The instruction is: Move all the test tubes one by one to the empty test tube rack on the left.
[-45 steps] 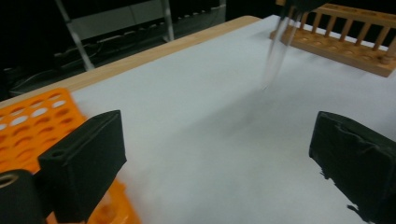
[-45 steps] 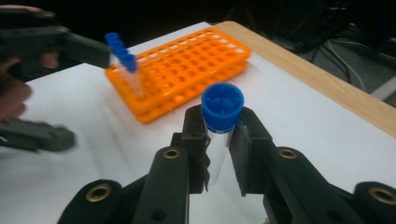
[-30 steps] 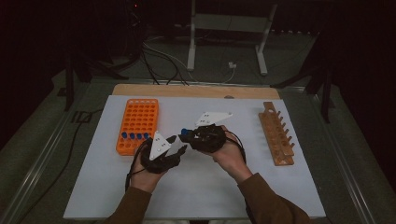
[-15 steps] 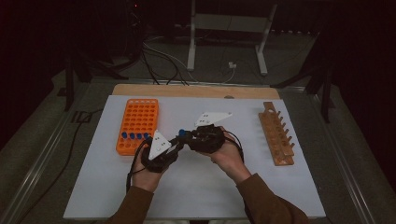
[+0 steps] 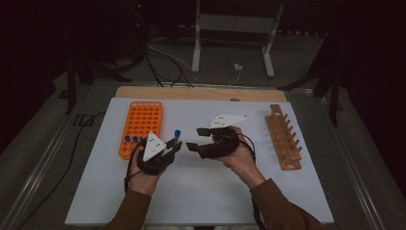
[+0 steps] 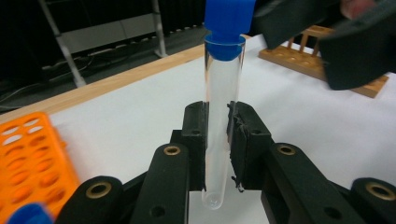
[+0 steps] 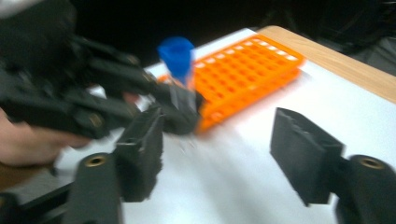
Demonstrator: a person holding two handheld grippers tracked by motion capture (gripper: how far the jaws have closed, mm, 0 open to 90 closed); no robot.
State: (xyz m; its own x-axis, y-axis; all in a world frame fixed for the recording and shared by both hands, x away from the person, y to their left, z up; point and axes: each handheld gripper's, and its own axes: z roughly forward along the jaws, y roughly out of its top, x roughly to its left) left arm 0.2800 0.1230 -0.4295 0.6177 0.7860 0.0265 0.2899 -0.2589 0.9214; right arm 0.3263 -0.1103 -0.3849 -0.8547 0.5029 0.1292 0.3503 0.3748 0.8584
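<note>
My left gripper point(image 6: 217, 149) clamps a clear glass test tube with a blue cap point(image 6: 218, 116), holding it upright above the white table mat point(image 5: 201, 191), just right of the orange plastic tube rack point(image 5: 141, 125). My right gripper point(image 7: 217, 149), just beside it, has just been opening its jaws, nothing between them.

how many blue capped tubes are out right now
3, though more may be hidden: one tube clamped upright in the left hand-held gripper, and two blue caps at the near end of the orange rack.
</note>
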